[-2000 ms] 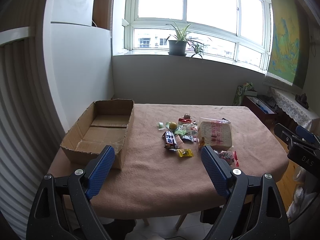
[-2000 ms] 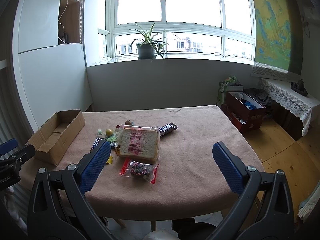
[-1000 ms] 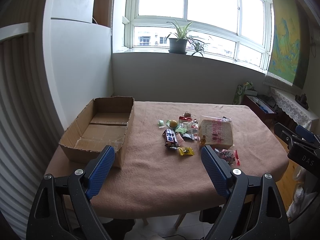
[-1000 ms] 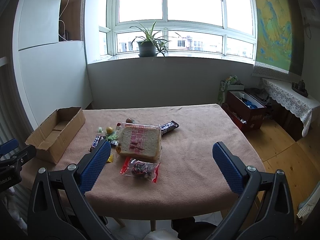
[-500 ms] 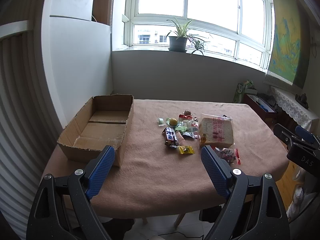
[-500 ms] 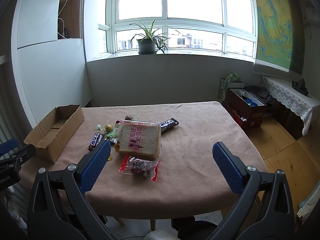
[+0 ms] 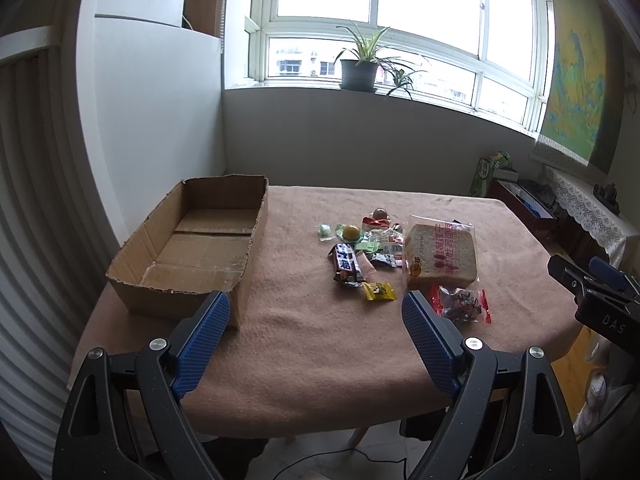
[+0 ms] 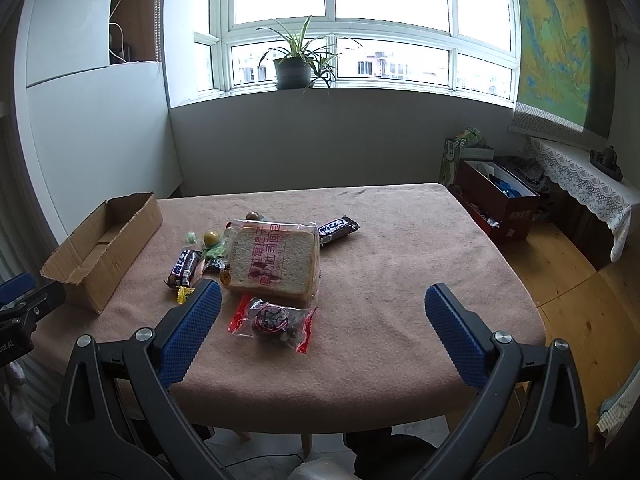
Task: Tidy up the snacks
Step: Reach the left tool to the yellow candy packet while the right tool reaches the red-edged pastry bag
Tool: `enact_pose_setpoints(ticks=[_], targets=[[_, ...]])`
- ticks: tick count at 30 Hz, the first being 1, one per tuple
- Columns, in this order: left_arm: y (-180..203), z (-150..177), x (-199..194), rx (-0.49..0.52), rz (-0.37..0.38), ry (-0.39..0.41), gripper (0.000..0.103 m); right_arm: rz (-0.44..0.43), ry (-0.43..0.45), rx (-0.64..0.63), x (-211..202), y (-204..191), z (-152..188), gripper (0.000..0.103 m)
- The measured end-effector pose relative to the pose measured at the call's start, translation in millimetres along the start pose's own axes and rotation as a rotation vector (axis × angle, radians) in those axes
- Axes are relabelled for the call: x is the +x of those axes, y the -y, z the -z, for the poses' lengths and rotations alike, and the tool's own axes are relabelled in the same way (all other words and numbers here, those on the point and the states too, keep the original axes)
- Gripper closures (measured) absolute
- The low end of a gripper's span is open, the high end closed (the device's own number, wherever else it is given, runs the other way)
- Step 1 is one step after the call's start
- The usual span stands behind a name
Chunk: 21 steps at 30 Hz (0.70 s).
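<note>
Both tongs hang spread wide and empty over the near edge of a table [image 7: 312, 344] draped in a tan cloth. Against the view two seconds earlier, each camera sits a little closer in and slightly higher, so the tabletop fills more of both wrist views; nothing on the cloth has shifted.

From the left gripper [image 7: 316, 320], an empty cardboard box [image 7: 192, 248] lies at ten o'clock, open side up, on the table's left edge. The snacks are heaped at one o'clock: a bagged loaf of sliced bread [image 7: 440, 256], a dark chocolate bar [image 7: 347, 267] just left of it, a small yellow sweet [image 7: 379, 291] at the bar's near end, and a red-edged clear packet [image 7: 460, 303] touching the loaf's near side.

From the right gripper [image 8: 322, 308], the bread [image 8: 272, 264] sits at eleven o'clock with the red-edged packet [image 8: 272, 322] directly before it. A second chocolate bar [image 8: 338, 229] pokes out from the loaf's far right corner. The box [image 8: 100, 248] stands well apart at nine o'clock.
</note>
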<state>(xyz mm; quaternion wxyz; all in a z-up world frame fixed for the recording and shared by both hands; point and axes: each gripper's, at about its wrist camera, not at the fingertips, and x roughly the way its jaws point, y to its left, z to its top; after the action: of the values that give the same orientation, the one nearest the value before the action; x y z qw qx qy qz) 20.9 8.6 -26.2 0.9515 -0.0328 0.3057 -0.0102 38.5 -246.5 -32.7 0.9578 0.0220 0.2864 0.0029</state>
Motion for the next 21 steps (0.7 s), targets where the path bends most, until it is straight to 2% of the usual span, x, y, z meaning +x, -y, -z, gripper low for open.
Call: enact_pose_setpoints(ticks=[9, 21], targets=[[-0.5, 5.2, 23.1, -0.003, 0.022, -0.053, 0.015, -0.041, -0.08, -0.008, 31.7, 0.7, 18.2, 0.0], [10.4, 8.5, 64.4, 0.022, 0.102, -0.137, 0.015, -0.18, -0.171, -0.099, 81.6, -5.4, 22.8, 0.0]])
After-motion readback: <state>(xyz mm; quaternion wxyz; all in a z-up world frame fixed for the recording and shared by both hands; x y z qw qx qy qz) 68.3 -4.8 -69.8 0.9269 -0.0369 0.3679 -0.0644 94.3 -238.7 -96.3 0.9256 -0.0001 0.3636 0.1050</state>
